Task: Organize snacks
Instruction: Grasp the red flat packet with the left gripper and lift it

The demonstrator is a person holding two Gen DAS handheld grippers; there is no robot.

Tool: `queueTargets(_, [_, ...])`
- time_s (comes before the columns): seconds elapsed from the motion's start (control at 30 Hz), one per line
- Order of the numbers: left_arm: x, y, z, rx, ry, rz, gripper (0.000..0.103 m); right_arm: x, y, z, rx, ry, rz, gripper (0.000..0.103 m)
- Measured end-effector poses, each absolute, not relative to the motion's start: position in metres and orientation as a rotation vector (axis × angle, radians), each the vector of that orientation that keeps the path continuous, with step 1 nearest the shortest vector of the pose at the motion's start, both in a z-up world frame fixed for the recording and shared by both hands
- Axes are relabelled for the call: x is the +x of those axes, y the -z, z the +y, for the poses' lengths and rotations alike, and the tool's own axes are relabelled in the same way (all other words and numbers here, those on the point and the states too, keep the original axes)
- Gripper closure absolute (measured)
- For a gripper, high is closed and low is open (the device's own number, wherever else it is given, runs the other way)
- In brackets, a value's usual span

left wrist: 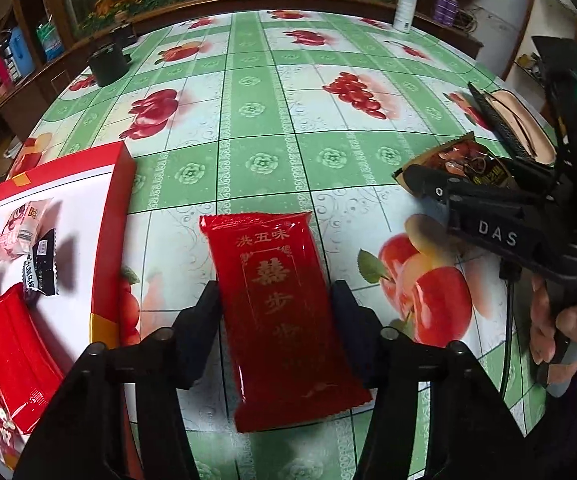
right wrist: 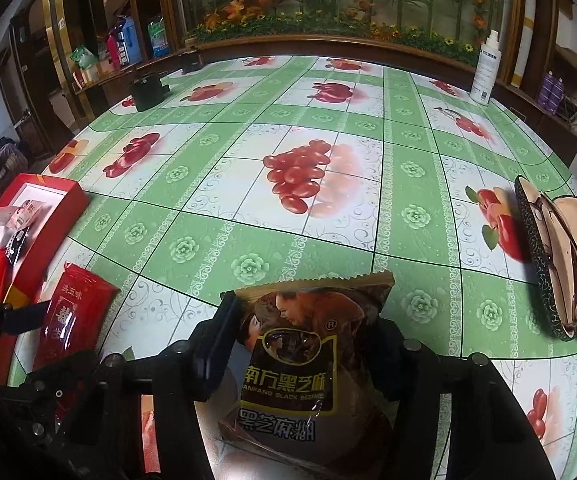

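My left tongs (left wrist: 276, 300) are clamped across the middle of a red snack packet (left wrist: 284, 320), pads pressed on both long edges; the packet is glossy, with gold characters, and sits just above the worktop (left wrist: 256, 120). My right tongs (right wrist: 308, 340) grip a brown black-sesame sachet (right wrist: 300, 360), serrated top edge upward, photo print and yellow-framed label facing the camera. The worktop carries a green-and-white fruit-print cloth; the broad centre stretch ahead of both tongs is open. At the left edge sits a red gift box (left wrist: 108, 200), white inside, holding a pink-white sachet (left wrist: 20, 224), a black sachet (left wrist: 42, 264) and another red packet (left wrist: 12, 352); further contents at its near corner I cannot make out. Near the right edge lies an open glasses case (right wrist: 560, 264) with spectacles inside. At the far edge stand a white spray bottle (right wrist: 486, 68) and a small dark pot (right wrist: 148, 88), well apart.
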State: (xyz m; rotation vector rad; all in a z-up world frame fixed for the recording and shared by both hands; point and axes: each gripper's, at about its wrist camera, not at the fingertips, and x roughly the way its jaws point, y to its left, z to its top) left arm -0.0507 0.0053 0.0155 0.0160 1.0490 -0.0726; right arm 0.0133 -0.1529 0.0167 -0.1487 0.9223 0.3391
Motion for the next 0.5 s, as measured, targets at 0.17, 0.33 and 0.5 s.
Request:
queueTargets(0.17, [-0.056, -0.018, 0.006, -0.002, 0.109, 1.033, 0.053, 0.010, -0.019, -0.163, -0.062, -0.337, 0.926, 0.047])
queueTargets(0.33, [-0.064, -0.025, 0.008, -0.009, 0.124, 1.006, 0.055, -0.002, -0.022, -0.170, 0.023, -0.360, 0.925, 0.055])
queueTargets(0.5, [-0.075, -0.038, 0.015, 0.007, 0.124, 0.955, 0.068, -0.013, -0.022, -0.169, 0.066, -0.375, 0.935, 0.057])
